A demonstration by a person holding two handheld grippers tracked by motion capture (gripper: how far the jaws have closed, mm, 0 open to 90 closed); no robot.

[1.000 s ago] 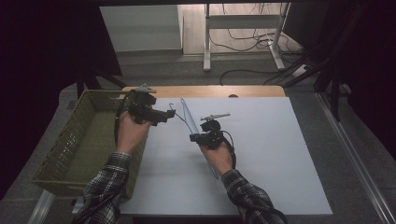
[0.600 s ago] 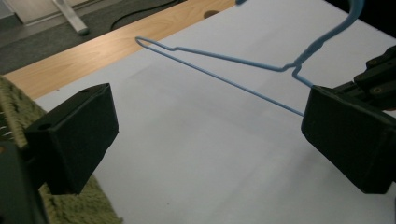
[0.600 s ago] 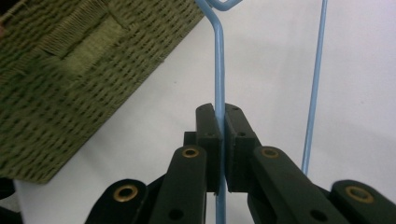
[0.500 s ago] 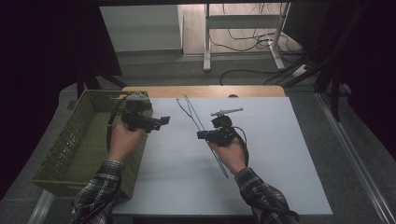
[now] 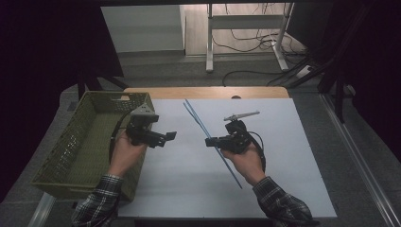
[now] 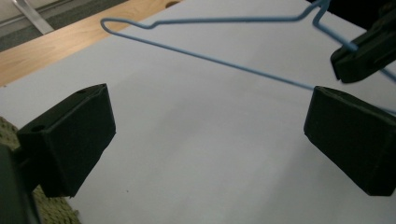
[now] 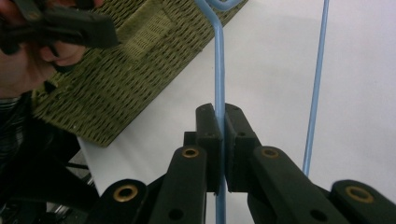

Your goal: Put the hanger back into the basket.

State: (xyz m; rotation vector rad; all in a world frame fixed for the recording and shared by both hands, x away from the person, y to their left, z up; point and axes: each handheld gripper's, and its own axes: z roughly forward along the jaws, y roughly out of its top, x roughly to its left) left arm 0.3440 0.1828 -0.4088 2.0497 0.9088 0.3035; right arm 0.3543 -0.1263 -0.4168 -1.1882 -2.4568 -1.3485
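Blue wire hanger (image 5: 208,133), bearing no readable writing, is pinched by the right hand-held gripper (image 5: 209,141); left hand-held gripper (image 5: 171,136) gapes wide.

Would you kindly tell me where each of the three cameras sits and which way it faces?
High view: above the person's side, looking forward and down on the white table; both forearms, left gripper and right gripper show.
Left gripper view: on the left gripper, looking between its open jaws across the table.
Right gripper view: on the right gripper, jaws clamped on the thin blue wire hanger, facing the green woven basket.
All three share the hanger.
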